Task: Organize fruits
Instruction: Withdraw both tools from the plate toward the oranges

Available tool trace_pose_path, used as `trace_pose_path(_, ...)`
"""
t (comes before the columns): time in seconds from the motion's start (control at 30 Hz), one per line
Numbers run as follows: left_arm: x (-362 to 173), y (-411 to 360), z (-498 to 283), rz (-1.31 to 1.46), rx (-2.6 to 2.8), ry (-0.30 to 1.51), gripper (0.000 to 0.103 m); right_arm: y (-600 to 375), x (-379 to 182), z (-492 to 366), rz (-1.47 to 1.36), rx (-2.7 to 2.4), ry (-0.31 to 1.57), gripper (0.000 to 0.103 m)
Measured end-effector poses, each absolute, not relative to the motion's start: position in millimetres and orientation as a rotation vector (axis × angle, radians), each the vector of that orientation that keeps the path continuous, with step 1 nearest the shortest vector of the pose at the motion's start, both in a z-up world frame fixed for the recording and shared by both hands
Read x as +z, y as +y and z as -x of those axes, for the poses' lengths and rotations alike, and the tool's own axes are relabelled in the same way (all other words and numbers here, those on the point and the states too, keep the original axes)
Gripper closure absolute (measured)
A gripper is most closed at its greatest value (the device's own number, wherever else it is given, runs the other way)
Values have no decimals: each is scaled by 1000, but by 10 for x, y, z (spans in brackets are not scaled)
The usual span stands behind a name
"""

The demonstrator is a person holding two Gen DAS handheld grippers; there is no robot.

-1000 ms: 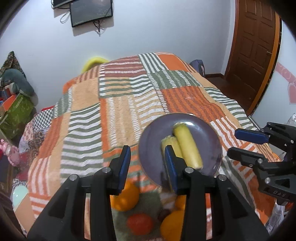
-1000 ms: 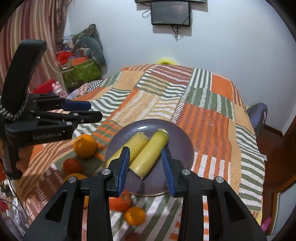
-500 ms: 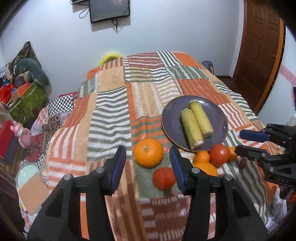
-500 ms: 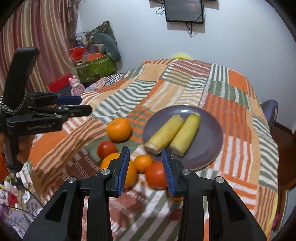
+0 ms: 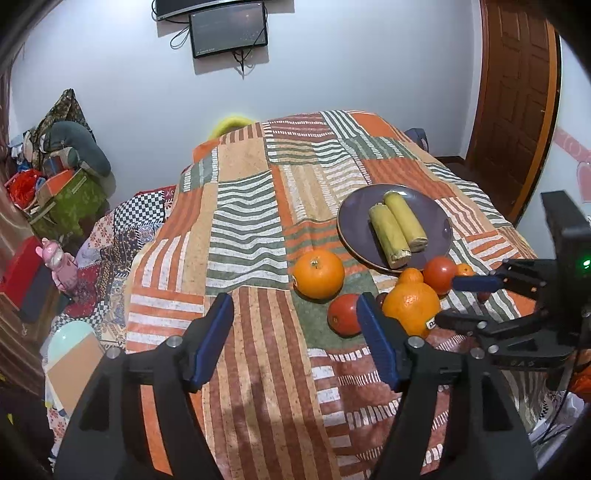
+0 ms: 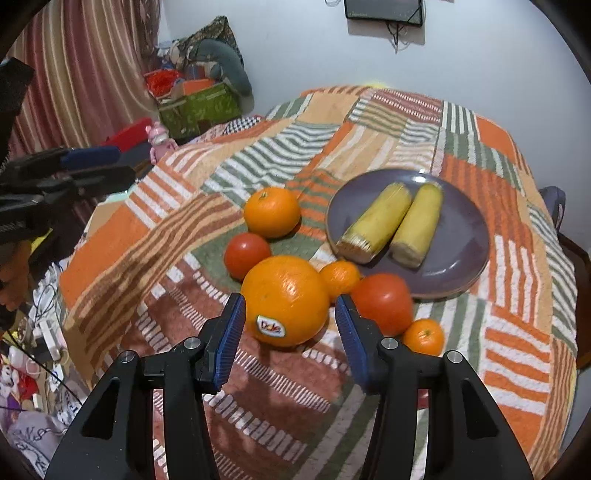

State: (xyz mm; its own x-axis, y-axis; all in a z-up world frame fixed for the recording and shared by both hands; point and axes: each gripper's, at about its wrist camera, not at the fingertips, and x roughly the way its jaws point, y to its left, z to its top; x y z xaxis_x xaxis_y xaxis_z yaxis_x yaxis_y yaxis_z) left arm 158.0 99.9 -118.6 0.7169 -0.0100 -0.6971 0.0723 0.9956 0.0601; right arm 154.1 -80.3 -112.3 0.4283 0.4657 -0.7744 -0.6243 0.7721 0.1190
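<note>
A purple plate (image 6: 461,258) with two yellow corn cobs (image 6: 391,225) lies on the striped patchwork bedspread. In front of it lie a big stickered orange (image 6: 286,301), a second orange (image 6: 272,211), two tomatoes (image 6: 246,255) (image 6: 384,302) and two small mandarins (image 6: 340,275) (image 6: 424,336). My right gripper (image 6: 290,326) is open and empty, its jaws either side of the near face of the big orange. My left gripper (image 5: 295,332) is open and empty, over bare bedspread left of the fruit; the plate (image 5: 351,218) and big orange (image 5: 412,306) show there too.
The bed fills the middle. Clutter, a green box (image 6: 199,105) and a pink toy (image 5: 59,264) lie on the floor to the left. A wooden door (image 5: 517,92) is at the right, a wall screen (image 5: 229,27) at the back.
Both grippers have drawn back from the plate toward the bed's near edge. The loose fruit now lies ahead of them, and the right gripper's jaws have come level with the big orange.
</note>
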Motion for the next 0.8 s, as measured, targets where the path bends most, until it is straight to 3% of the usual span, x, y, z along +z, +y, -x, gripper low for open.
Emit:
trace_pose_path(0.1,-1238,1006,-1559,-81,-58,776,30,-754,-1227,-1559,198,674,928,56)
trace_pose_path(0.37,-1430,1054,-1614,-65,-59,817,29,-642,-1372,-1614,201,669,967,41)
trace_pose_path(0.8,-1713,1137,-1750,-28,-51,896,29,-544,-1424,-1643,234,647,970,38)
